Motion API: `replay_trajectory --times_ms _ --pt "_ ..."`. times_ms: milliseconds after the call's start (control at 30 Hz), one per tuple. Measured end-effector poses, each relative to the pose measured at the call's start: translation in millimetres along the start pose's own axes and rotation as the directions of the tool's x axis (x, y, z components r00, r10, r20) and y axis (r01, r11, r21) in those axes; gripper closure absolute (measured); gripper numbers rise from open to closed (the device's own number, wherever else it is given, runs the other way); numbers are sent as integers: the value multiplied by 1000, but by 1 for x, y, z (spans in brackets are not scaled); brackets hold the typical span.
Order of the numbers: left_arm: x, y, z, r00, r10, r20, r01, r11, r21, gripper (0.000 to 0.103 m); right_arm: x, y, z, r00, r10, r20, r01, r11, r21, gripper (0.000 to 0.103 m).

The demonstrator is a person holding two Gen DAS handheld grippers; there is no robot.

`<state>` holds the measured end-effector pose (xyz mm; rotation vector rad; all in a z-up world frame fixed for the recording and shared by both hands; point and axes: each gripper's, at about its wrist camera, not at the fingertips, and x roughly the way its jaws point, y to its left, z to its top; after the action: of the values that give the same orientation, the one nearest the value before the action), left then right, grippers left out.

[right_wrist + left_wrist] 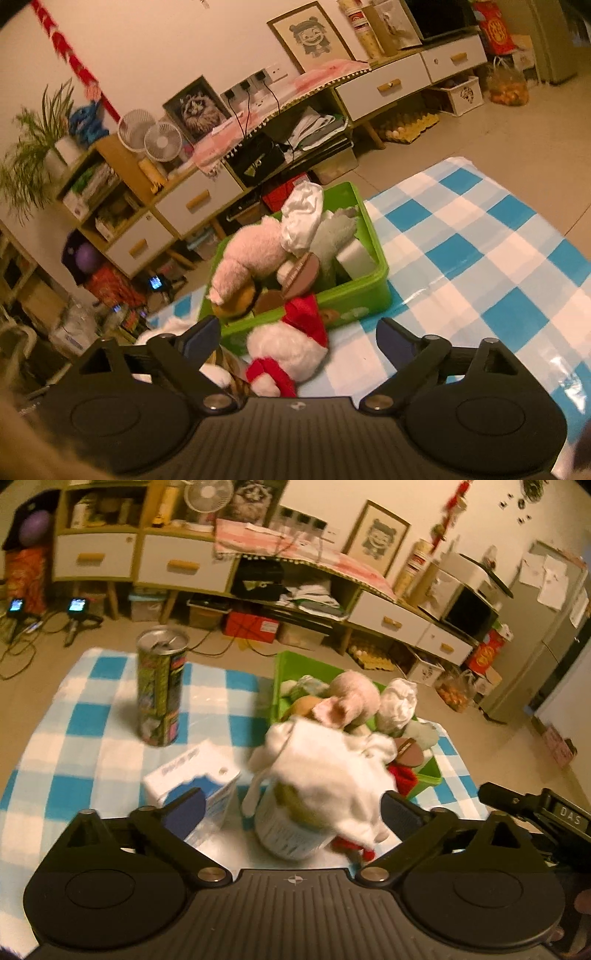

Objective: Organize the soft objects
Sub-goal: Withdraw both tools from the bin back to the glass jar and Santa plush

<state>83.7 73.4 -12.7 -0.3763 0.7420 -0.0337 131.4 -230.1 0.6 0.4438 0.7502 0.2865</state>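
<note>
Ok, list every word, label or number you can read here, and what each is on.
"DAS": on the right gripper seen at the frame edge in the left wrist view.
White carton: blue print, too blurred to read.
Tall can: graphics blurred, unreadable.
White tin: small print, unreadable.
Red boxes: gold emblem, illegible.

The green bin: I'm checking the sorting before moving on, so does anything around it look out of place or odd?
Yes. A white plush toy with red trim lies on the checked tablecloth outside the green bin, and in the left wrist view it drapes over a white can. The bin is heaped above its rim.
</note>
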Motion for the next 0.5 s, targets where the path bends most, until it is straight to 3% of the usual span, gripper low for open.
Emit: replay_trajectory --times_ms 233,500 --pt "-1 4 -26 998 59 16 -59 997 51 5 -5 7 -16 998 -63 -30 59 990 -130 27" --pt "-9 -14 -44 994 62 87 -70 993 96 5 -4 6 -32 992 -120 -45 111 980 -166 27"
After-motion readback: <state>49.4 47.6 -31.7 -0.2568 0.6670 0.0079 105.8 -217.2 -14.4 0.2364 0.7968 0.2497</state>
